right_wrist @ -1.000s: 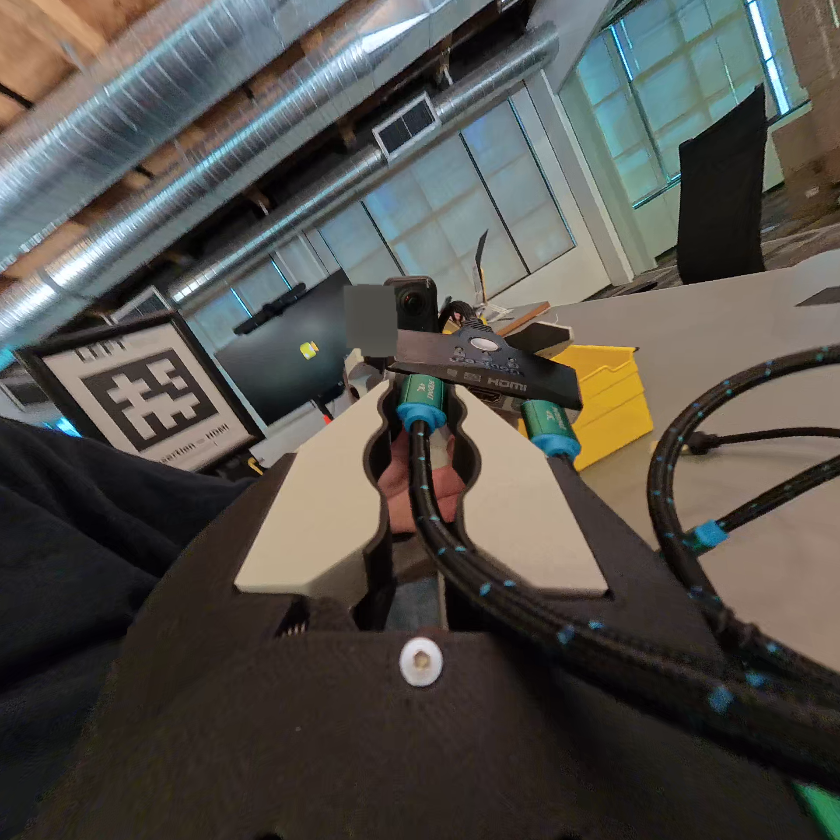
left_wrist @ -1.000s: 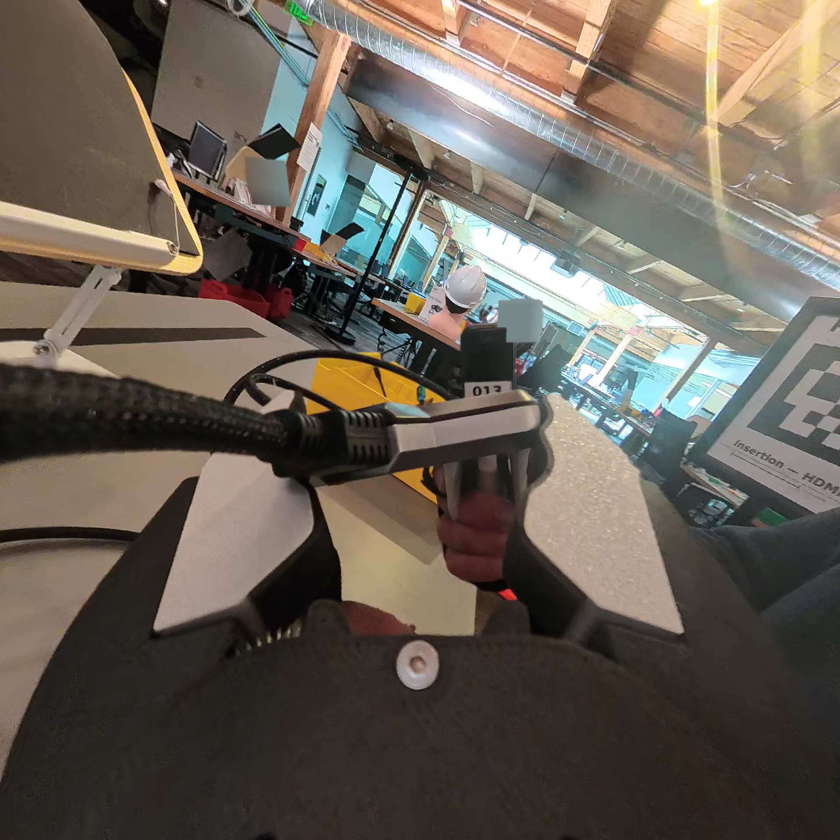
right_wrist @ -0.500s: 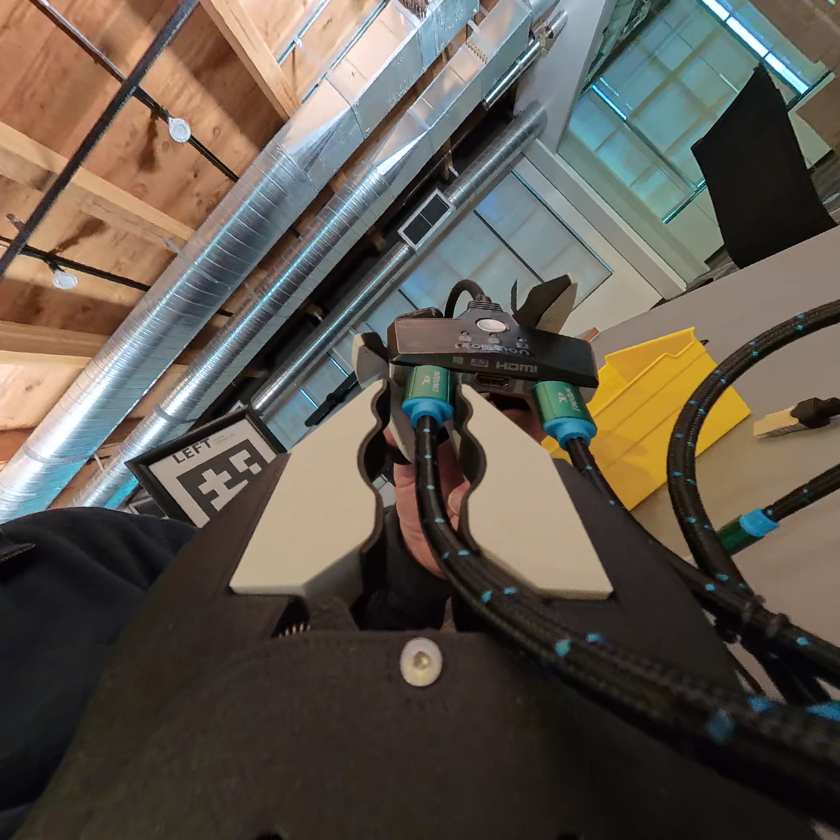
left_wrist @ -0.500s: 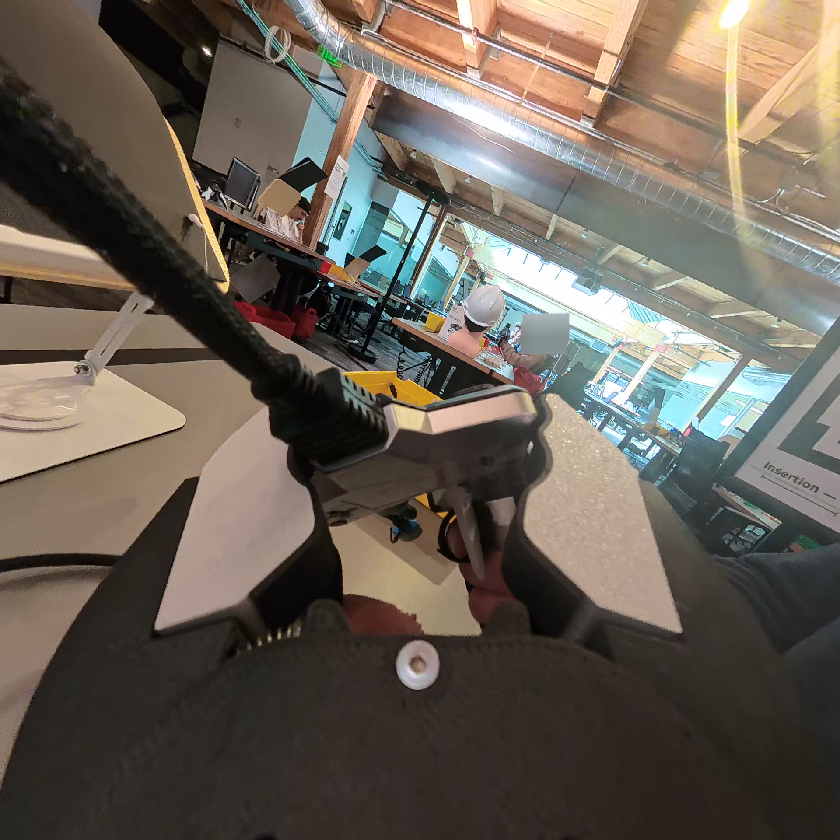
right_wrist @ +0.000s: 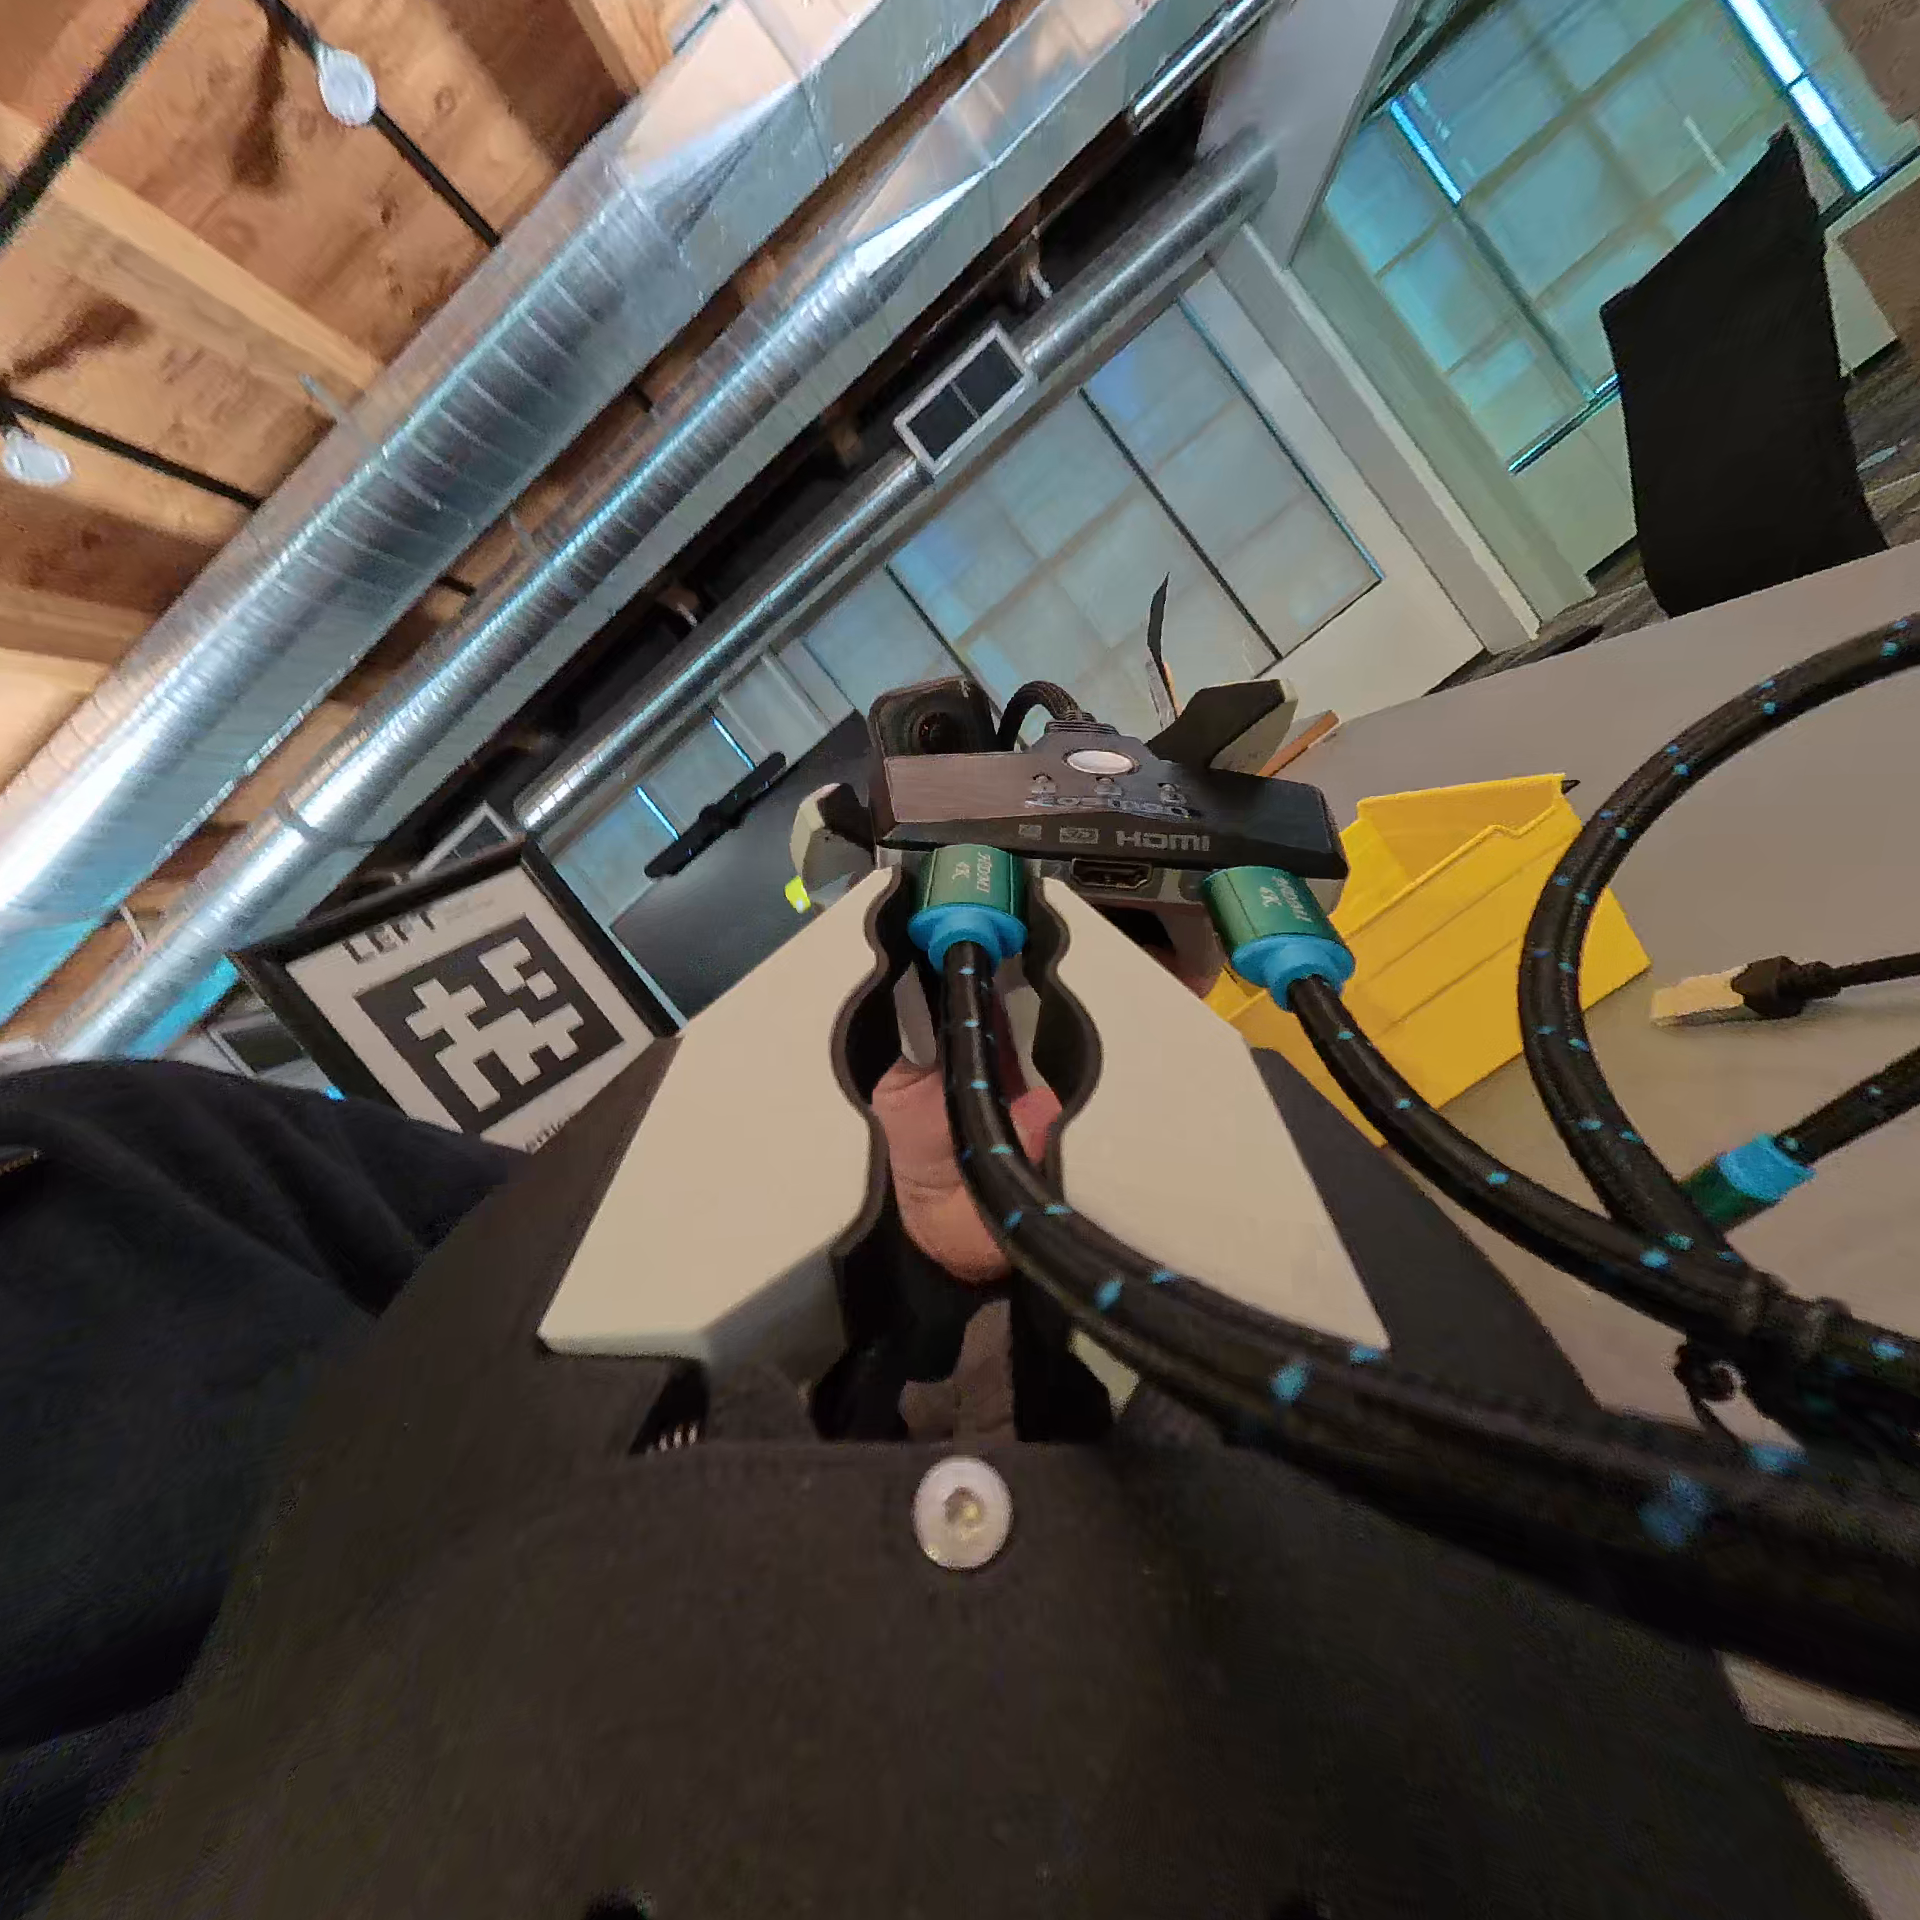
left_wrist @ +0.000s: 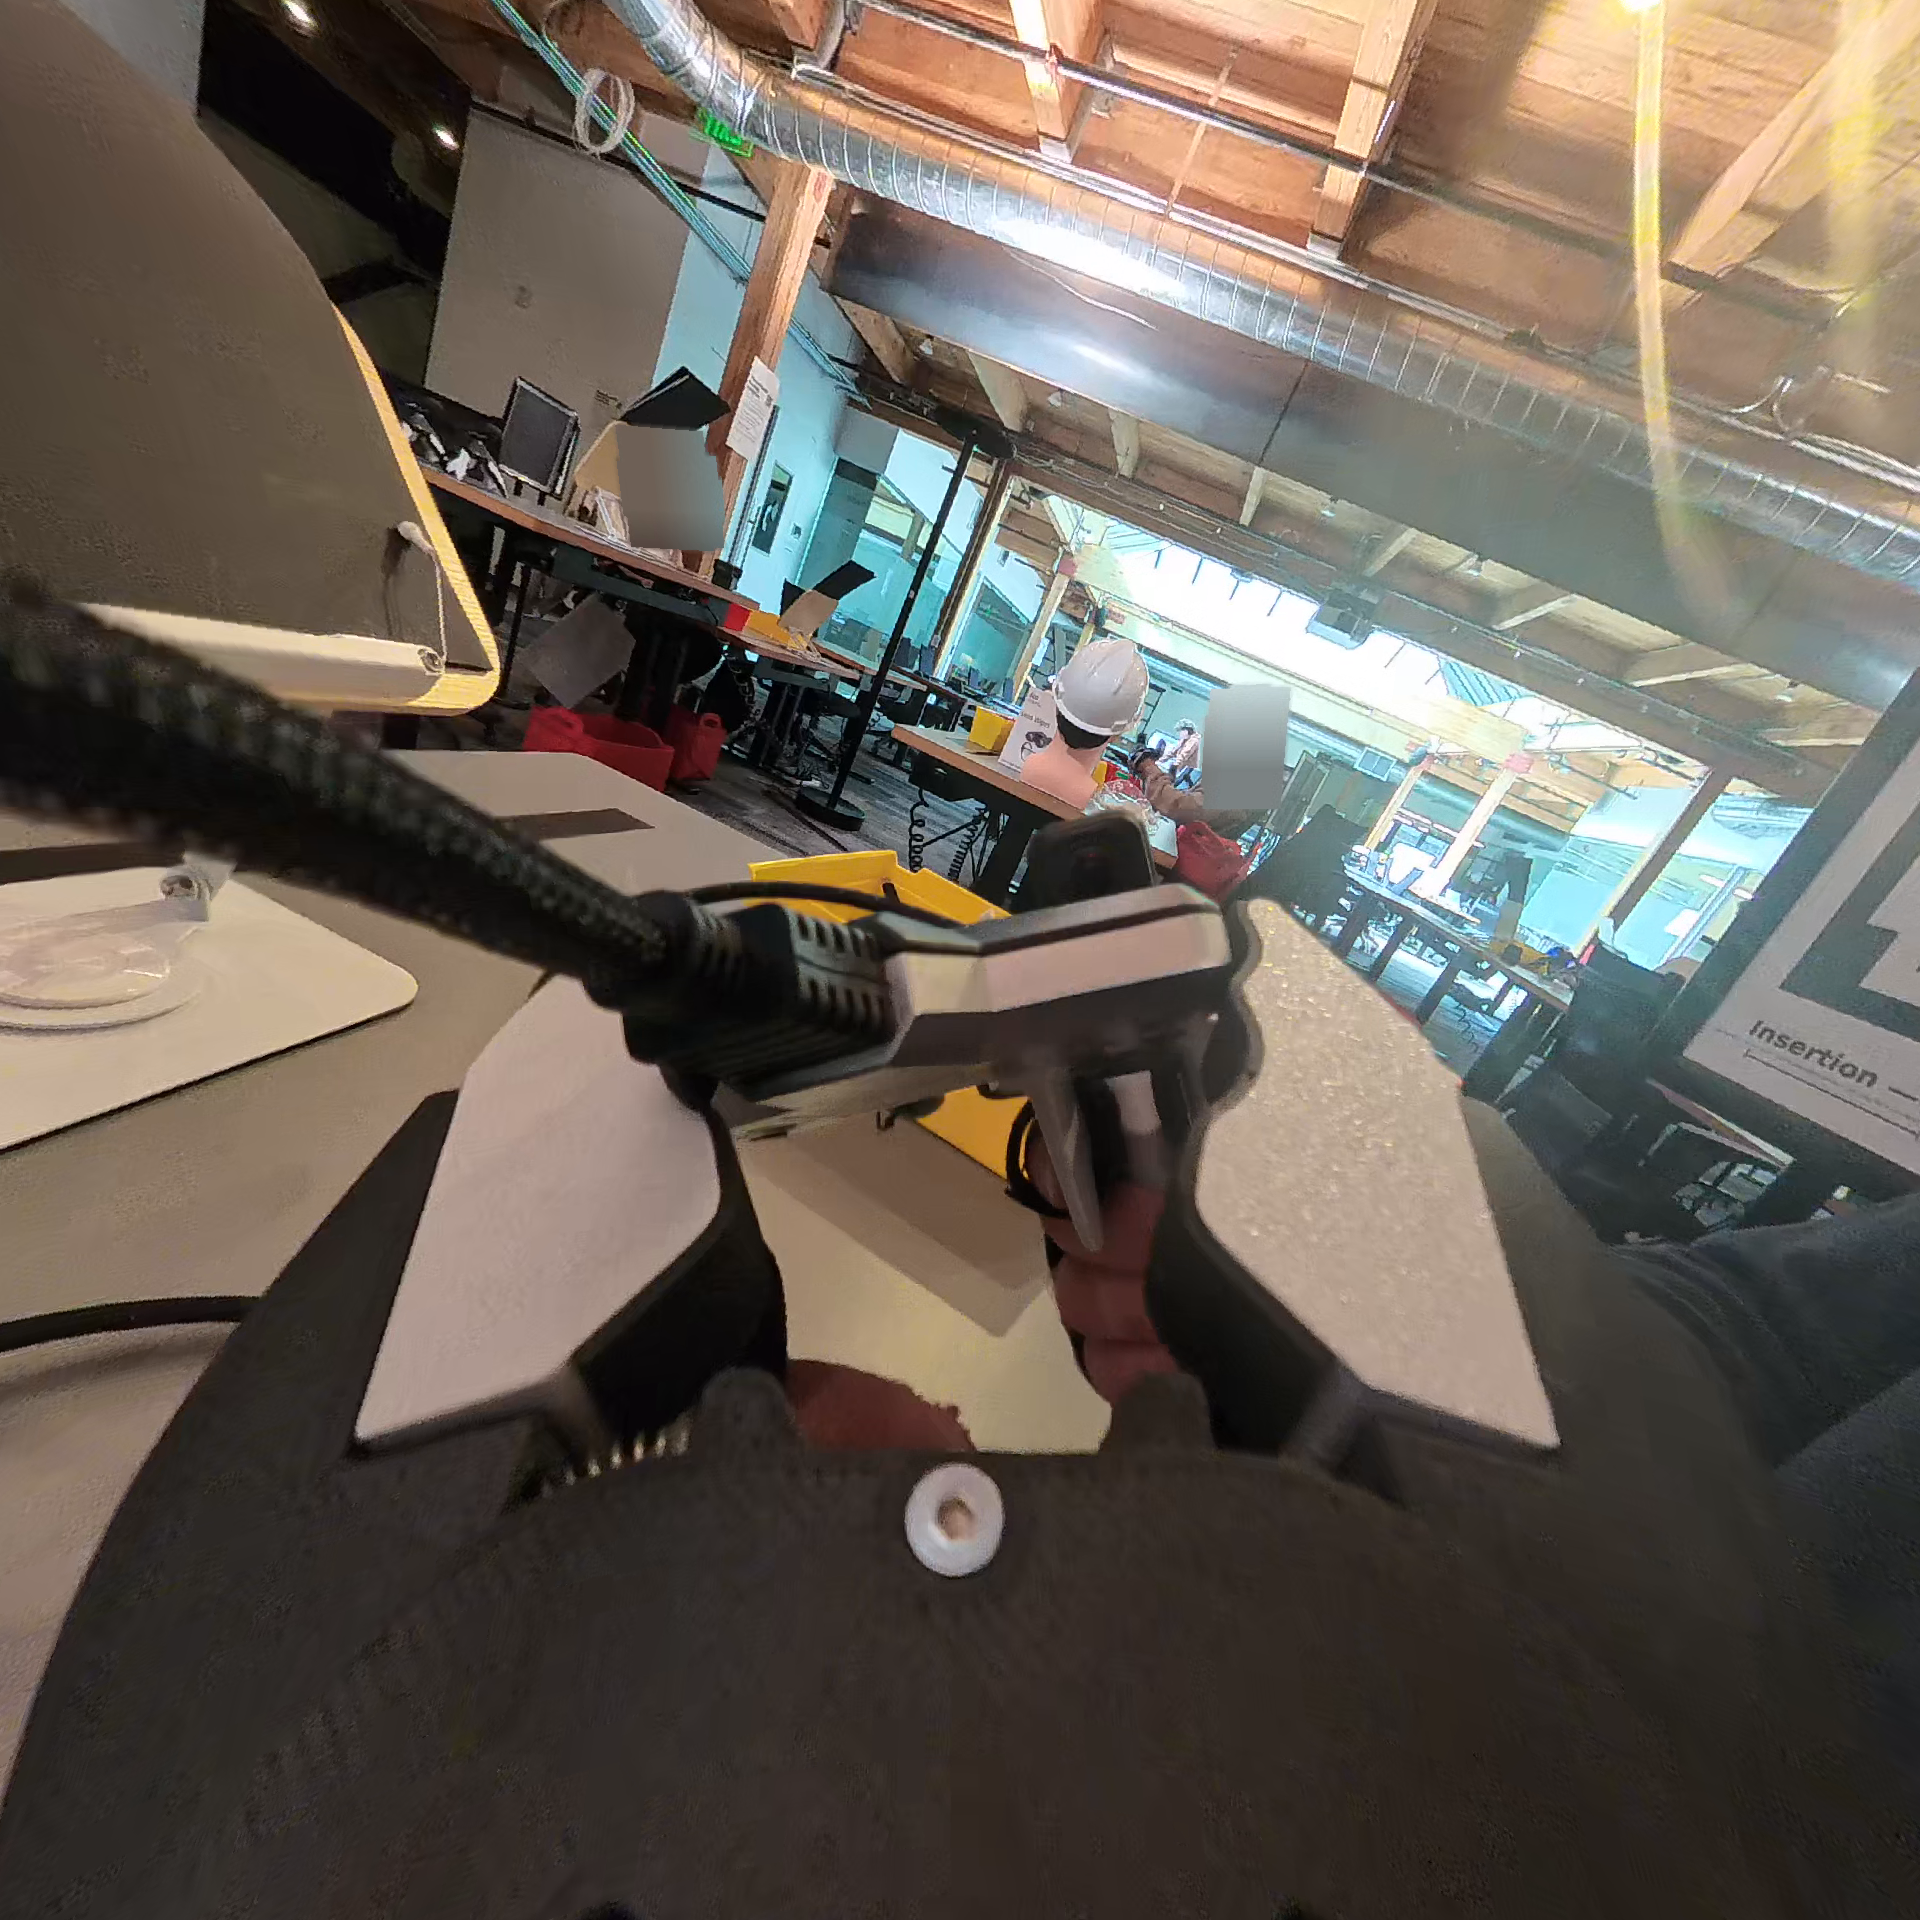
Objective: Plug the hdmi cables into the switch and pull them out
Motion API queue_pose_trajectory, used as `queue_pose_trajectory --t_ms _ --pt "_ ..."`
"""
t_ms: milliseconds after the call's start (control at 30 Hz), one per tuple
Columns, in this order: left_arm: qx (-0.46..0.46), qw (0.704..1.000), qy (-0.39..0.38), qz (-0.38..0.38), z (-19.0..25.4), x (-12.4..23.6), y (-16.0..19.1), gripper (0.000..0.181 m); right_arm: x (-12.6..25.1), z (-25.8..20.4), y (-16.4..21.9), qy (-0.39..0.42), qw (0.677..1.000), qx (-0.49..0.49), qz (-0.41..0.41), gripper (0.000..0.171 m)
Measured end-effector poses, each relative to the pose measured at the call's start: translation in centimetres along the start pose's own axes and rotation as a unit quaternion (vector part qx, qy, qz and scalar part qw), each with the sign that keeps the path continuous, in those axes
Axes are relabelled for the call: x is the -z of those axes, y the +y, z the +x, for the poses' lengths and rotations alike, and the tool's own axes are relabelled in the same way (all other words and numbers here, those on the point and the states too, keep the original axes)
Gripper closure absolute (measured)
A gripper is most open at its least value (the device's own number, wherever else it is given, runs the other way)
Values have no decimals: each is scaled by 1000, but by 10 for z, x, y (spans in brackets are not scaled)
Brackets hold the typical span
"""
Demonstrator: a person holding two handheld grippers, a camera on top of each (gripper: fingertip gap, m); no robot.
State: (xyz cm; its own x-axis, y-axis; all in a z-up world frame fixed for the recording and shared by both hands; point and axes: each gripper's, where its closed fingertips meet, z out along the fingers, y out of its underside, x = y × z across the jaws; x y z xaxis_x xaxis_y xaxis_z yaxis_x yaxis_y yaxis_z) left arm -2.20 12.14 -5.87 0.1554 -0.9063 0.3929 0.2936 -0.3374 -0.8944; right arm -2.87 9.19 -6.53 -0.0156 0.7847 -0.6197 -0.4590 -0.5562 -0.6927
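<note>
The switch [right_wrist: 1107,821] is a flat black box held up off the table, with white printing along its near edge and a small embossed mark on top beside a round pale button; I leave the wording aside. Two green-barrelled plugs sit in its near face: the left plug [right_wrist: 961,899] and the right plug [right_wrist: 1273,925], each with printing on the barrel and a blue collar, with an open port between them. The right gripper [right_wrist: 961,935] has its jaws clamped on the left plug, whose braided black cable with blue flecks [right_wrist: 1039,1174] runs back toward the camera. In the left wrist view the left gripper [left_wrist: 966,1029] has its jaws closed on the switch's silvery-looking body [left_wrist: 1049,977], whose ribbed strain relief and thick braided lead [left_wrist: 312,790] run off to the near left.

Around them: a yellow bin [right_wrist: 1455,935] stands on the grey table [right_wrist: 1714,1091] just beyond the switch, and a loose plug with a pale tip [right_wrist: 1714,1003] lies to the far right. A spare blue-collared plug [right_wrist: 1751,1179] rests nearer. A framed black-and-white marker board [right_wrist: 457,1023] with lettering stands at the left; another lettered board [left_wrist: 1829,987] shows at the right edge of the left wrist view. A white hard hat [left_wrist: 1101,686] sits far back.
</note>
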Motion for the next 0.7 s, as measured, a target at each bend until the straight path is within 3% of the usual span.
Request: queue_pose_trajectory --t_ms 300,533,700 --pt "15 1000 7 -9 3 -1 3 89 2 -1 -5 38 999 32 7 154" --pt "-23 998 45 -24 21 -1 -6 89 0 -20 -3 1 994 101 -49 153" --pt "-24 999 19 -32 11 1 -2 89 0 -8 -3 40 997 69 -22 153"
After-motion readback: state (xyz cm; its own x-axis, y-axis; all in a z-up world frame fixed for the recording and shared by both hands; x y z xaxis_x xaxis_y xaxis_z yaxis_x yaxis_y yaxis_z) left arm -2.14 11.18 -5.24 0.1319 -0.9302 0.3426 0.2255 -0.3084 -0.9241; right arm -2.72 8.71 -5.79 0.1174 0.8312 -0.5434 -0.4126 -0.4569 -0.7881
